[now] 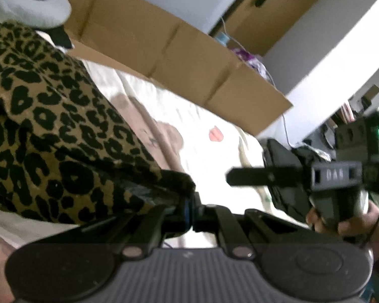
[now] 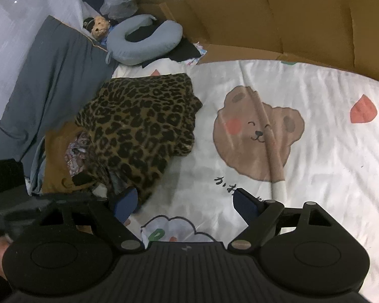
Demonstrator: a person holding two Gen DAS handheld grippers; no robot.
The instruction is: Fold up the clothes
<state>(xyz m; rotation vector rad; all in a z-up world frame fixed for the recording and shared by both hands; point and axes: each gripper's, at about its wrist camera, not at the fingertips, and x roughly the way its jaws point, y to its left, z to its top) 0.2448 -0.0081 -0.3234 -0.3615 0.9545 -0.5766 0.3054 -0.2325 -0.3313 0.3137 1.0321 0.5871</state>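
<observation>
Left tongs clamped on leopard-print garment's corner; right tongs apart over bed sheet, garment beside left finger.

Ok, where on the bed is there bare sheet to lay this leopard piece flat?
The free patch is the bear print sheet, bordered by the cardboard wall behind and the leopard garment on its left. It is crowded left of that garment: brown clothing, grey bedding, neck pillow.
</observation>
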